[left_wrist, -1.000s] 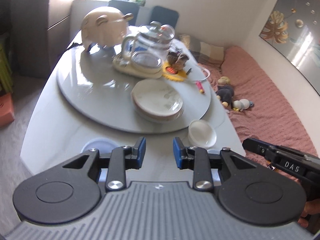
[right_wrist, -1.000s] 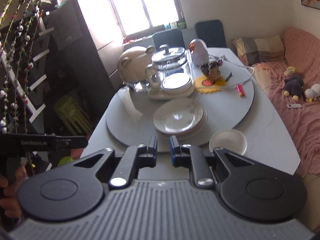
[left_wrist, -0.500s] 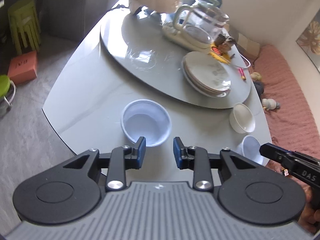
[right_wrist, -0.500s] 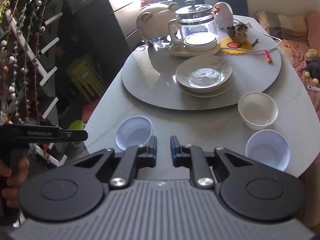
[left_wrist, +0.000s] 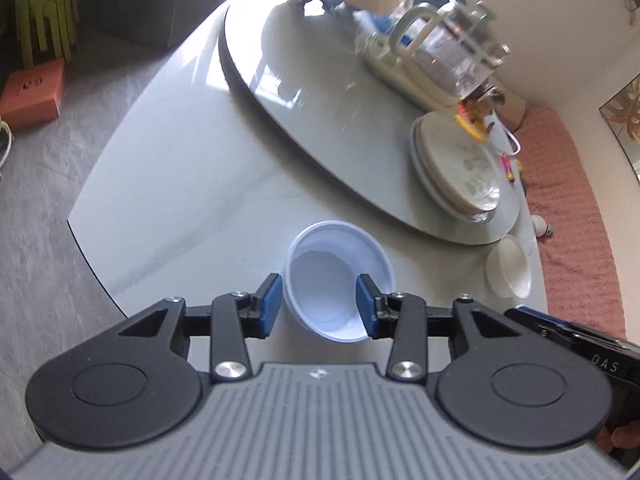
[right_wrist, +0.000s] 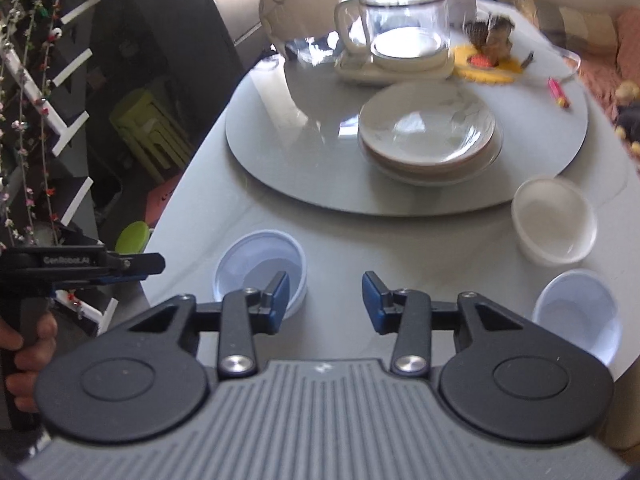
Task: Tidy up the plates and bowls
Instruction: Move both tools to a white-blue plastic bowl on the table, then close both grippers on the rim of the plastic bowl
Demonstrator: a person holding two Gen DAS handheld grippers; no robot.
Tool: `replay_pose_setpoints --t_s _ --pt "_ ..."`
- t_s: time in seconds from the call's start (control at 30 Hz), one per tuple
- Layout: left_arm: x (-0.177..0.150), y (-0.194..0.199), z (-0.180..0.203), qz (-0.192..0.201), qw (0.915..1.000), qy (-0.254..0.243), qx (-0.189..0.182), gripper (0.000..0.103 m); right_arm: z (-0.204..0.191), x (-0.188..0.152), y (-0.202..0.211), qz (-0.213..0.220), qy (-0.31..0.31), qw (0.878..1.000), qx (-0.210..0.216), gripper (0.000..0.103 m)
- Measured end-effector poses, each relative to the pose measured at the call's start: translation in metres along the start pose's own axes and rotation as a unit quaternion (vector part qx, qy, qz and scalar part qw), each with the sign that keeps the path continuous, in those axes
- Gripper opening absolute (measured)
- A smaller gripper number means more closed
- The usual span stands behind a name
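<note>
A pale blue bowl (left_wrist: 332,256) stands near the table's front edge. My left gripper (left_wrist: 319,306) hovers over it with jaws opening. The left pad is just outside the bowl's left rim, the right pad is over its inside, and neither presses on it. In the right wrist view the same bowl (right_wrist: 260,264) is at the left. My right gripper (right_wrist: 325,300) is opening over bare table, with nothing between its fingers. A white bowl (right_wrist: 554,220) and a second pale blue bowl (right_wrist: 576,320) stand to its right. A stack of plates (right_wrist: 426,132) rests on the round turntable (right_wrist: 280,168).
A glass kettle (right_wrist: 400,20) on its base, a cream pig-shaped pot (right_wrist: 304,0) and a yellow mat with a small figure (right_wrist: 486,60) stand on the turntable's far side. A pink-covered bed (left_wrist: 572,216) lies right of the table. A hand (right_wrist: 24,344) grips the left tool.
Both grippers came down and closer to the table's front edge. Both pairs of jaws have widened. The pale blue bowl now lies under the left gripper's fingers.
</note>
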State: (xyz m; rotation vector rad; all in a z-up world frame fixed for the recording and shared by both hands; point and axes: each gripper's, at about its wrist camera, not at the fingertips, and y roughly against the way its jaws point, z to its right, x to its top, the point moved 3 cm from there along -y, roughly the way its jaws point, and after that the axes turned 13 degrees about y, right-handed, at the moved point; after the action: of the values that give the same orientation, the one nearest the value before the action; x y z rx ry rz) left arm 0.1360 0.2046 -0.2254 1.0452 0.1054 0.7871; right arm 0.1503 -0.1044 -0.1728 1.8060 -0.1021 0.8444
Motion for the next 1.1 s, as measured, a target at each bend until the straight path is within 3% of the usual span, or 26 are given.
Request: replay_pose_setpoints --t_s 0.1,0.2,0.43,0.53,0.67,0.73,0.9,1.1 --pt "0.006 -0.022 -0.006 -0.016 0.9999 -0.003 -0.001 0.046 -0.003 0.001 -0.028 -0.035 -0.022 0.999 0.009 0.042" --pt "0.01 -0.046 -0.013 -0.034 0.9994 0.003 -0.006 0.046 -0.009 0.001 -0.052 -0.043 -0.028 0.998 0.025 0.042" --pt "0.018 -0.088 -0.029 -0.05 0.9985 0.024 -0.005 0.044 -0.017 -0.007 -0.101 -0.077 -0.047 0.996 0.013 0.041" --pt "0.019 -0.1 -0.03 -0.062 0.9978 0.023 -0.006 0.028 -0.017 -0.01 -0.113 -0.083 -0.062 0.995 0.009 0.04" --pt "0.019 -0.109 -0.027 -0.067 0.9977 0.007 -0.002 0.014 -0.018 -0.013 -0.122 -0.088 -0.066 0.994 0.003 0.04" --pt "0.019 -0.109 -0.024 -0.065 0.9979 -0.003 -0.004 0.011 -0.017 -0.014 -0.125 -0.094 -0.073 0.993 0.001 0.03" --pt "0.022 -0.112 -0.015 -0.072 0.9972 -0.017 -0.01 0.009 -0.016 -0.015 -0.123 -0.094 -0.085 0.992 0.007 0.015" --pt "0.026 -0.112 0.01 -0.082 0.9956 -0.037 -0.025 0.009 -0.004 -0.011 -0.112 -0.082 -0.104 0.991 -0.001 0.015"
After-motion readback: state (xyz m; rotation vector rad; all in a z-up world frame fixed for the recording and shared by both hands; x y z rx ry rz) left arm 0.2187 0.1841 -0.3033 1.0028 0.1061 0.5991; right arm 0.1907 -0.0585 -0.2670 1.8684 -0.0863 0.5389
